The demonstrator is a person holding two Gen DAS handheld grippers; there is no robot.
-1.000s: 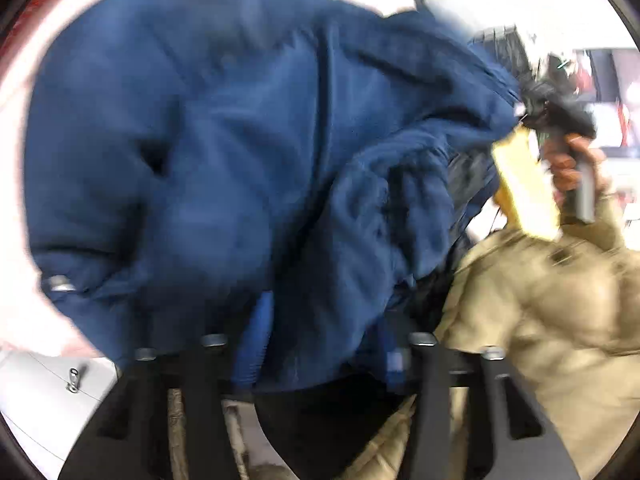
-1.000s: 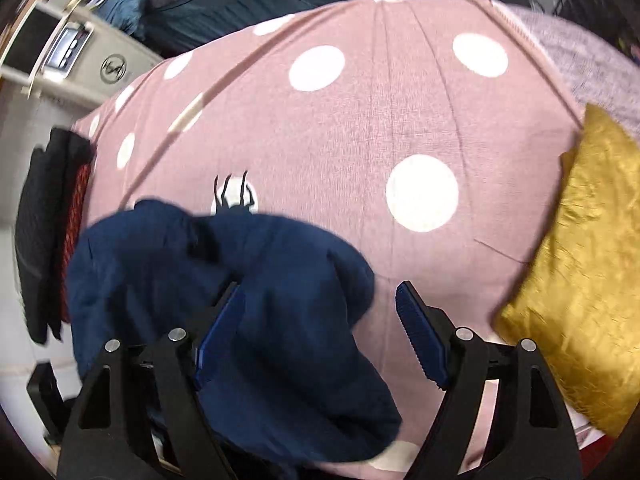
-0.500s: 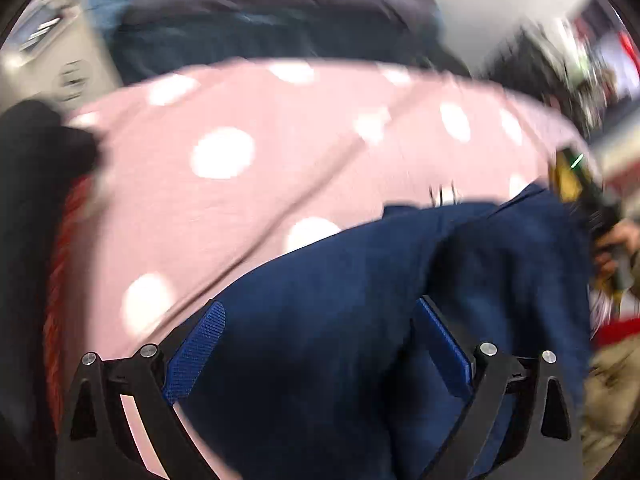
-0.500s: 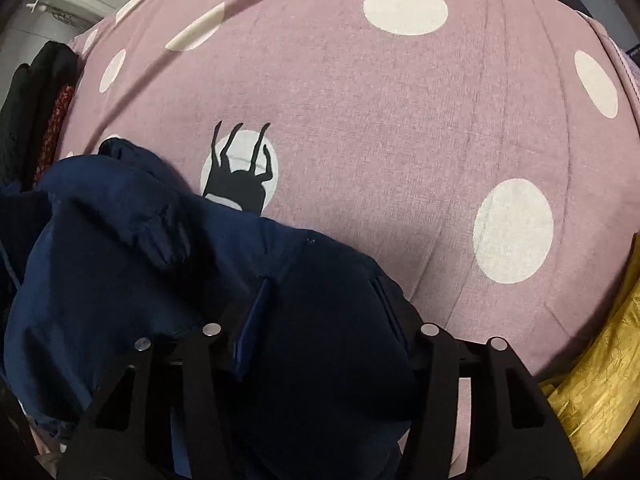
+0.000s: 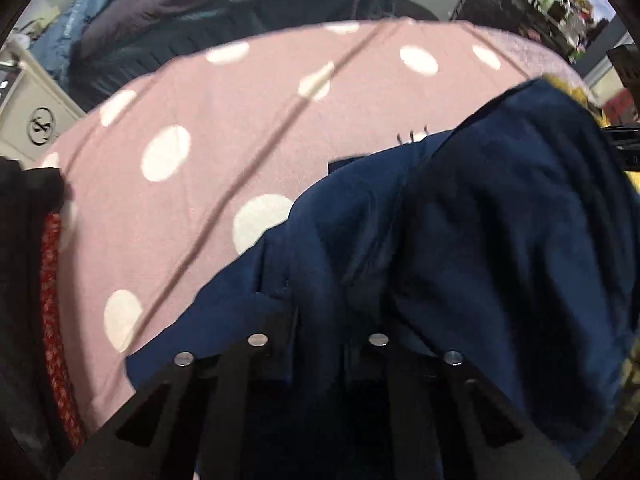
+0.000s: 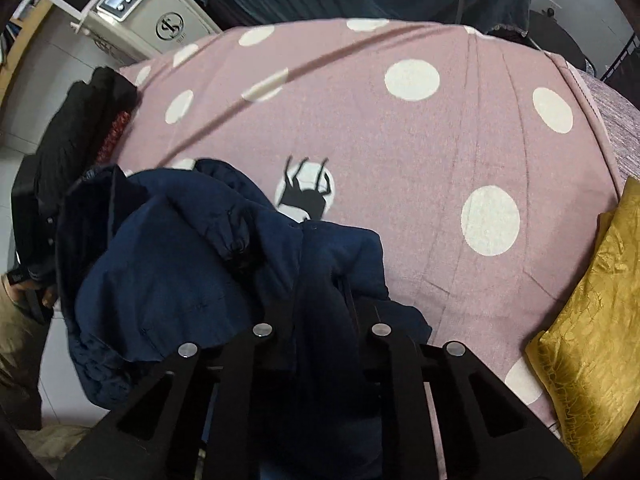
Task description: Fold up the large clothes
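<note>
A crumpled navy blue jacket (image 5: 460,240) lies bunched at the near edge of a pink bed sheet with white dots (image 5: 240,128). My left gripper (image 5: 318,320) is shut on a fold of the jacket, its fingertips buried in cloth. In the right wrist view the same jacket (image 6: 192,264) hangs partly over the bed's near edge, and my right gripper (image 6: 320,312) is shut on another fold of it. The sheet (image 6: 400,140) carries a black insect print (image 6: 304,196) just beyond the jacket.
A gold cushion (image 6: 592,320) lies at the right of the bed. Black and red folded clothes (image 6: 80,128) sit at the left edge. A white appliance (image 6: 160,20) stands at the far left. Dark bedding (image 5: 224,20) is piled behind the bed.
The left gripper was open half a second ago and has shut on the jacket. The right gripper, open a second ago, stays shut on it. The jacket has dropped onto the bed edge.
</note>
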